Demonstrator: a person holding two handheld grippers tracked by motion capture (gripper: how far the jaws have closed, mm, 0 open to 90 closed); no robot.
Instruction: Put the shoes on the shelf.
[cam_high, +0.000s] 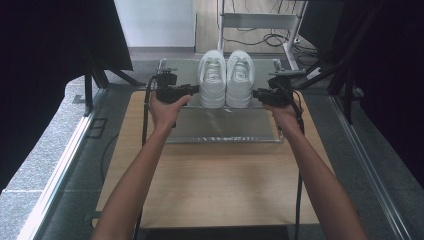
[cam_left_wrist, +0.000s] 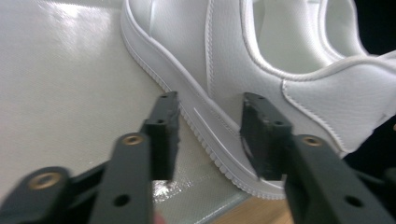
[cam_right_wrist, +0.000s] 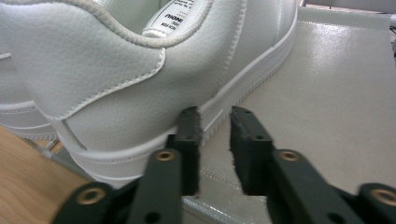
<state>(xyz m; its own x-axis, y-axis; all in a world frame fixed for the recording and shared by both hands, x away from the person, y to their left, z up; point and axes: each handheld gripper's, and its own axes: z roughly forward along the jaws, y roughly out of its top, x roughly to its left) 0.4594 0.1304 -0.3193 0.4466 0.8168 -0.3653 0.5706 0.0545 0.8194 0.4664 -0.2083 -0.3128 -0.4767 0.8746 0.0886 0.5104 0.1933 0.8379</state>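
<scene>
Left gripper (cam_left_wrist: 210, 126): fingers apart, straddling left shoe (cam_high: 212, 80) sole edge.
Right gripper (cam_right_wrist: 215, 140): fingers apart beside right shoe (cam_high: 240, 79), seemingly not gripping.

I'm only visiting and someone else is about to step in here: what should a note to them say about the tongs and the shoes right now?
Left tongs: open, jaws either side of the left shoe's sole edge, not pressing.
Right tongs: open, beside the right shoe's sole near the heel.
Both shoes stand side by side on the grey tray, toes pointing away.
Done: tongs brought up to the shoes.
Left: probably grip and move them.
</scene>
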